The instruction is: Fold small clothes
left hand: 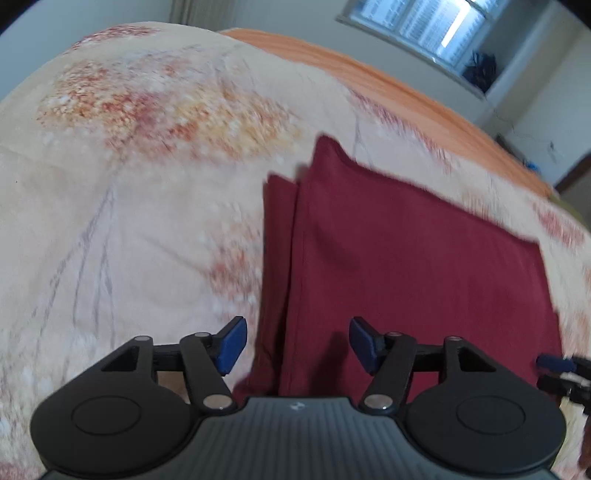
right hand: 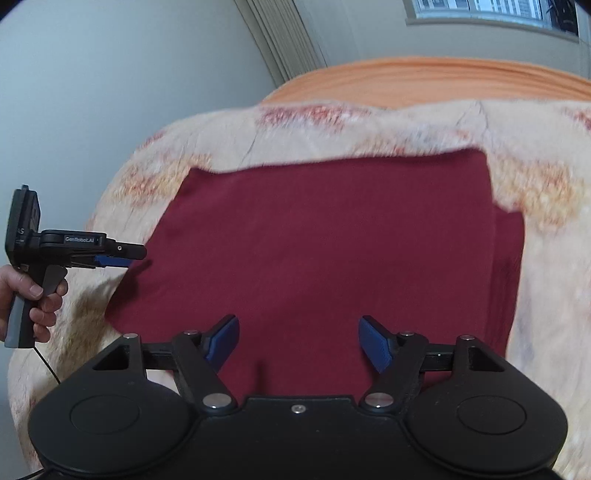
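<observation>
A dark red cloth (left hand: 406, 266) lies folded flat on a cream floral blanket (left hand: 129, 221). A narrower under-layer sticks out along its left edge. My left gripper (left hand: 297, 345) is open and empty, hovering over the cloth's near left edge. In the right wrist view the same red cloth (right hand: 325, 240) fills the middle. My right gripper (right hand: 299, 341) is open and empty above the cloth's near edge. The left gripper also shows in the right wrist view (right hand: 118, 258), held by a hand at the cloth's left corner. The right gripper's tips show at the right edge of the left wrist view (left hand: 557, 373).
The blanket (right hand: 546, 184) covers a bed with an orange sheet (right hand: 424, 77) at its far end. A window (left hand: 417, 26) and grey walls lie beyond. A curtain (right hand: 280, 37) hangs at the back left.
</observation>
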`<action>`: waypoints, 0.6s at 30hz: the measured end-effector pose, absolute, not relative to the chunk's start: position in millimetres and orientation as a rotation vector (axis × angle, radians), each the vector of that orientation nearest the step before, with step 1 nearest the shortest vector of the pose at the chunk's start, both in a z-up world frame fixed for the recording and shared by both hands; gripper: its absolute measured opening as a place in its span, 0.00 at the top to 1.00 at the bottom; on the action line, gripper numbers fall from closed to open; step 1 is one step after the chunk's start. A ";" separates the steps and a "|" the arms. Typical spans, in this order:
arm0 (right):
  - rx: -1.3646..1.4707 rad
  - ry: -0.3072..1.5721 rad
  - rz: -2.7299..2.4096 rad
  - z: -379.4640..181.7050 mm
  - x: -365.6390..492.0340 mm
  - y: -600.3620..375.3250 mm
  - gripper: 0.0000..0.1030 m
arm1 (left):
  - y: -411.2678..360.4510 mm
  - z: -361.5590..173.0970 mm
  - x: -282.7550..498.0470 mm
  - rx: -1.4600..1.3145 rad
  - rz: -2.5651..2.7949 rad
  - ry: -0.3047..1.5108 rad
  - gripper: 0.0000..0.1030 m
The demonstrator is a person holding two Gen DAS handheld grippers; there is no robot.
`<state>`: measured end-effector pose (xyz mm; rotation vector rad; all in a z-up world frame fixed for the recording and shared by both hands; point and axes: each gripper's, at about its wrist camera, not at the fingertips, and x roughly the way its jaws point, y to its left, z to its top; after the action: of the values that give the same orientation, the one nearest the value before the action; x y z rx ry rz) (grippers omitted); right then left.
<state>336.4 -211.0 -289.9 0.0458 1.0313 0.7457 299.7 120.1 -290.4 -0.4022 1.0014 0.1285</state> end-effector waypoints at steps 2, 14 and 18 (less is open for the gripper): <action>0.024 1.049 0.738 -291.6 328.9 -206.7 0.28 | 116.1 -297.8 295.9 -0.385 0.125 1.036 0.36; -0.072 0.968 0.709 -268.3 347.8 -158.2 0.04 | 124.8 -309.5 293.0 -0.400 0.095 1.055 0.33; -0.136 0.926 0.705 -265.7 372.5 -128.2 0.01 | 127.3 -310.3 290.8 -0.414 0.090 1.049 0.32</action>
<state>372.5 -128.2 -265.7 -0.1355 0.9262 0.7046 290.8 127.3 -310.3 -0.4139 1.0491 0.0901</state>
